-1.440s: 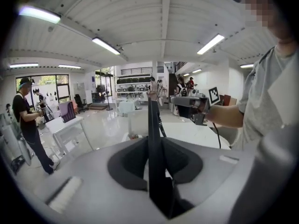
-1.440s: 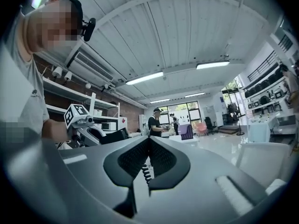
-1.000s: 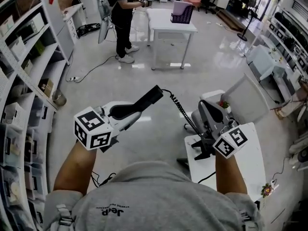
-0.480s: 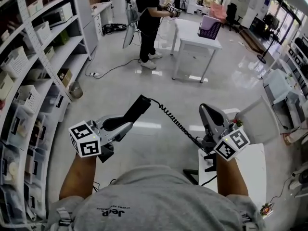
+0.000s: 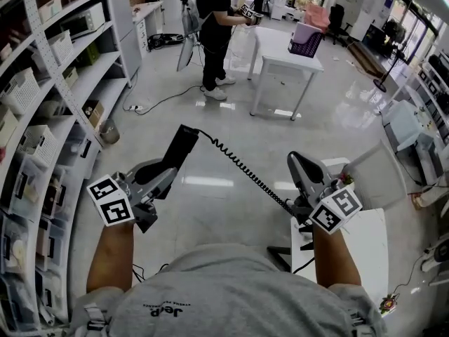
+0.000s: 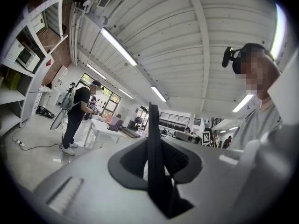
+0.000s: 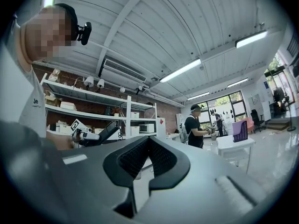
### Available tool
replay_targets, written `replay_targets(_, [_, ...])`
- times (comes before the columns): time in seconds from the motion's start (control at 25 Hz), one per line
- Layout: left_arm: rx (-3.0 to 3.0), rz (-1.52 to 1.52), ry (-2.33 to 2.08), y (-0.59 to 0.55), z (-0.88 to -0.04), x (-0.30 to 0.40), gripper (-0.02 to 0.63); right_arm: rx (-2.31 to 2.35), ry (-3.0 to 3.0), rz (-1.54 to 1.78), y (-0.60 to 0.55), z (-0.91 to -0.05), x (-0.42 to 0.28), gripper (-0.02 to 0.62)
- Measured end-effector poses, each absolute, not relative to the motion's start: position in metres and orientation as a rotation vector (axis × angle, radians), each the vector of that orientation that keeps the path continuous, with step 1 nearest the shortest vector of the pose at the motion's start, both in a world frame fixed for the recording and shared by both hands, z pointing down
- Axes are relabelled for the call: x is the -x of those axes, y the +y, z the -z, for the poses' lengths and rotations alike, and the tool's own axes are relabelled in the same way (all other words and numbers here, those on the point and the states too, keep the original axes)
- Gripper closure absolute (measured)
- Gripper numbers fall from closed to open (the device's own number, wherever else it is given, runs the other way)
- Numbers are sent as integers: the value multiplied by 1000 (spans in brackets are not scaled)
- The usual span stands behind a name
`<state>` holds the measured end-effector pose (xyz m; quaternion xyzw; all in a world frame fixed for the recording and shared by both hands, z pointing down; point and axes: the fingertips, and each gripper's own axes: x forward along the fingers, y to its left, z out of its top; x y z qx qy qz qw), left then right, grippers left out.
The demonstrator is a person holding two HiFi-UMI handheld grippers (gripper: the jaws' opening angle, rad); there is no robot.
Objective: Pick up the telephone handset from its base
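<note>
The left tongs pinch the black telephone handset at its lower end, so the smooth straight bar sticks up and away toward the upper middle of the head view, lifted well clear of the white counter at lower right. In the left gripper view the handset shows only as a thin dark edge wedged between the ribbed pads. The right tongs are pressed together with nothing between them. A springy coiled cord sags from the handset's far end down to the right, where its end slips behind the right tongs; the telephone's base cannot be made out there. Metal shelving with boxes fills the left edge. Beyond, on the glossy floor, a person stands beside a far counter carrying a purple basket.
</note>
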<state>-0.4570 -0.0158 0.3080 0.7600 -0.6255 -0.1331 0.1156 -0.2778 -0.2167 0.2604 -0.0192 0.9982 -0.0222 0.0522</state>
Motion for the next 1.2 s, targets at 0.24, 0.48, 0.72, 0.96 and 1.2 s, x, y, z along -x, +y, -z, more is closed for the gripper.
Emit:
replay_targets(0.24, [-2250,479,-1823,-22,-293,463,469,114,3022,73,-222,-253,270,591])
replay_targets(0.48, [-2270,509,-1802,-31,-284,463,469,164,3016,77,-228,-247,265,591])
replay_targets(0.72, [-2296,506,-1785,-36,-282,456,469,199,3026,89,-231,-250,258,591])
replay_targets(0.96, [-2308,501,-1782,-30,-280,453,469,193,3024,87,-227,-251,255,591])
replay_targets(1.2, [-2312,497,-1778,-31,-280,450,469,195,3040,89,-226,-252,255,591])
